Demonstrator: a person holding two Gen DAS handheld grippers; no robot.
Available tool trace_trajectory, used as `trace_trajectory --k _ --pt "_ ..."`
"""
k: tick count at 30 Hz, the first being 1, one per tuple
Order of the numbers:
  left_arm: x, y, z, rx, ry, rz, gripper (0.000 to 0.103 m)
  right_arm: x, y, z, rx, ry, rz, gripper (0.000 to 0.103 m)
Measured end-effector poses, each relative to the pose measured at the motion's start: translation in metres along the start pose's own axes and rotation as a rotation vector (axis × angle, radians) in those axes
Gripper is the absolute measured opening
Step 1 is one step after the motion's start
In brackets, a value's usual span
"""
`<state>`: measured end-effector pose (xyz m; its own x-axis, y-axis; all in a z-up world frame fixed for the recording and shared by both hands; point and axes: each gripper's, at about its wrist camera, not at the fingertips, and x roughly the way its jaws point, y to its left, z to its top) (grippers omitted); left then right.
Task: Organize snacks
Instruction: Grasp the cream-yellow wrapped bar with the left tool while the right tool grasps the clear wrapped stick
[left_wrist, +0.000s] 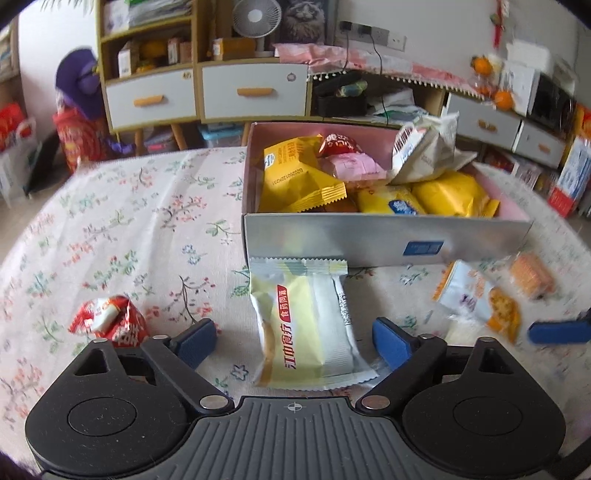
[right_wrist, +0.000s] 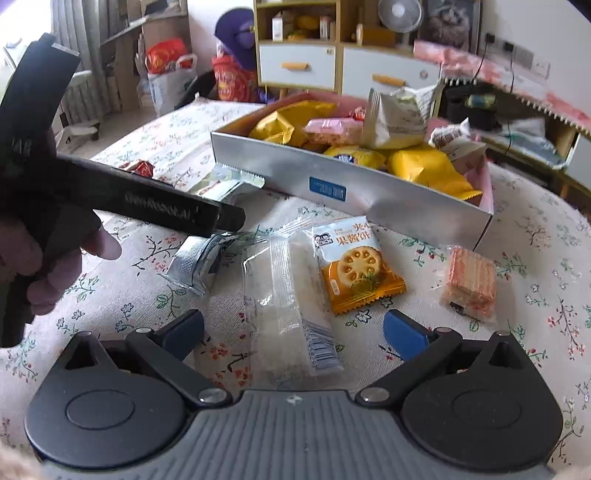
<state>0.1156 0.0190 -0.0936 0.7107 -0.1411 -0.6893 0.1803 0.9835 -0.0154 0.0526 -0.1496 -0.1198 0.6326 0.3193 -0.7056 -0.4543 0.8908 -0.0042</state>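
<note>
In the left wrist view my left gripper (left_wrist: 295, 338) stands open low over the floral tablecloth. A pale yellow and white snack packet (left_wrist: 306, 325) lies flat between its blue pads, which do not press on it. Just beyond is the silver box (left_wrist: 369, 240) with a pink inside, holding several yellow, pink and white snack packs. In the right wrist view my right gripper (right_wrist: 293, 330) is open around a clear-wrapped white snack (right_wrist: 288, 295) on the cloth. An orange biscuit packet (right_wrist: 354, 266) and a pink wafer pack (right_wrist: 471, 284) lie beside it.
A red foil candy (left_wrist: 107, 321) lies left of the left gripper. A silver packet (right_wrist: 199, 262) rests under the left gripper's black housing (right_wrist: 166, 210), held by a hand (right_wrist: 55, 273). Shelves, drawers and a fan stand behind the table.
</note>
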Motion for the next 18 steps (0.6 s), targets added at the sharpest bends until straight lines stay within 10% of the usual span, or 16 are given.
trace_trajectory --k 11,18 --pt "-0.0039 -0.0043 0.0045 0.018 -0.009 -0.009 0.060 -0.0017 0.0021 0.0021 -0.012 0.014 -0.009 0.100" --pt "-0.0066 -0.0028 0.0051 0.022 -0.004 -0.019 0.047 -0.0049 0.0080 0.0065 -0.046 0.000 0.001 0.075"
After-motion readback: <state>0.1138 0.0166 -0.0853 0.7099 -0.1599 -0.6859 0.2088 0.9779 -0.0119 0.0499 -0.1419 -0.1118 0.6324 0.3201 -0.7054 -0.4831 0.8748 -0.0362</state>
